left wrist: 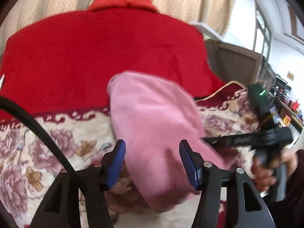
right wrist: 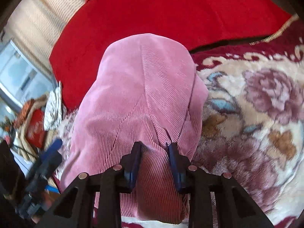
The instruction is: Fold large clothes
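A pink corduroy garment [left wrist: 152, 114] lies bunched on the floral blanket [left wrist: 47, 142]. My left gripper [left wrist: 153, 161] stands open, its blue pads [left wrist: 117, 161] either side of the garment's near end without pinching it. The right gripper [left wrist: 266, 133], held by a hand [left wrist: 266, 171], reaches into the cloth from the right. In the right wrist view the garment [right wrist: 142, 95] rises in a hump ahead, and my right gripper [right wrist: 155, 161] is shut on a puckered fold of it. The left gripper [right wrist: 43, 163] shows blurred at lower left.
A large red cloth [left wrist: 104, 53] covers the bed beyond the garment, also seen as red cloth [right wrist: 161, 9]. A black cable [left wrist: 38, 125] crosses the left. Beige curtains [left wrist: 180, 0] hang behind. Cluttered items [right wrist: 34, 129] sit off the bed's edge.
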### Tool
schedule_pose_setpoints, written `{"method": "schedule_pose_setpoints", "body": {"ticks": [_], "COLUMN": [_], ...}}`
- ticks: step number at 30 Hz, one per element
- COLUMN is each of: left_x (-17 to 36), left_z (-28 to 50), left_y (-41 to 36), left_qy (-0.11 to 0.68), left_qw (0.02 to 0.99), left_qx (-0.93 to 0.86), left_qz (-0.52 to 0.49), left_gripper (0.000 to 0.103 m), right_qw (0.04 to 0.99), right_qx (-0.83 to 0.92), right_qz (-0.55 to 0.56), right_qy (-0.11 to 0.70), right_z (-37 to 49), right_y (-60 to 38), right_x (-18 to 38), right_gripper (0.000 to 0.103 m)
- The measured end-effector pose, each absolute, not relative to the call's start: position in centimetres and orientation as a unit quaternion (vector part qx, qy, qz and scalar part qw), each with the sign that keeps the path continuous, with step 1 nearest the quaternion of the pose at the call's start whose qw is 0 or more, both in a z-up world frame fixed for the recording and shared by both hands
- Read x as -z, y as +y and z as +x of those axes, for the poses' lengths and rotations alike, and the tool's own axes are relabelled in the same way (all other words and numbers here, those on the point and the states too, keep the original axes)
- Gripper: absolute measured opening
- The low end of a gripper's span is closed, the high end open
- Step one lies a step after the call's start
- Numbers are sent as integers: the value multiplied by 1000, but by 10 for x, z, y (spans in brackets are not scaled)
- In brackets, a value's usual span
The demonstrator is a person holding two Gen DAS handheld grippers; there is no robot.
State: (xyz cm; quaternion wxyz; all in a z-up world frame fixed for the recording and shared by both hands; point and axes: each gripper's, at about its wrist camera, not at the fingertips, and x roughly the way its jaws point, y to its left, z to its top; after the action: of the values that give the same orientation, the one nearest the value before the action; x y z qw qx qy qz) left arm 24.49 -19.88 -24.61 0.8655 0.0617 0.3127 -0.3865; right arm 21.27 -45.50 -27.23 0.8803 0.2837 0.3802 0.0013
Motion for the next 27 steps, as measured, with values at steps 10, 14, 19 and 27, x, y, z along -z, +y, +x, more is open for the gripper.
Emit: {"method": "schedule_pose_setpoints", "body": {"ticks": [10, 14, 19, 27], "left_x": [266, 265, 258, 227], "left_z": [254, 254, 251, 249], "left_y": [-210, -211, -206, -160], "left_qy": [360, 359, 354, 290], "left_qw": [835, 838, 838, 859], "left_qx": [412, 408, 414, 420], "left_qz": [57, 51, 41, -42], "left_gripper": [64, 65, 66, 70], "right_qw": [888, 842, 860, 894], "right_qx": [10, 9, 12, 25], "right_qz": [275, 286, 290, 261], "right_qy": [369, 456, 419, 363], "right_z": [295, 357, 342, 268], "right_y": [-494, -502, -503, -491], "right_x": [200, 254, 255, 208], "right_gripper": [36, 35, 35, 35]}}
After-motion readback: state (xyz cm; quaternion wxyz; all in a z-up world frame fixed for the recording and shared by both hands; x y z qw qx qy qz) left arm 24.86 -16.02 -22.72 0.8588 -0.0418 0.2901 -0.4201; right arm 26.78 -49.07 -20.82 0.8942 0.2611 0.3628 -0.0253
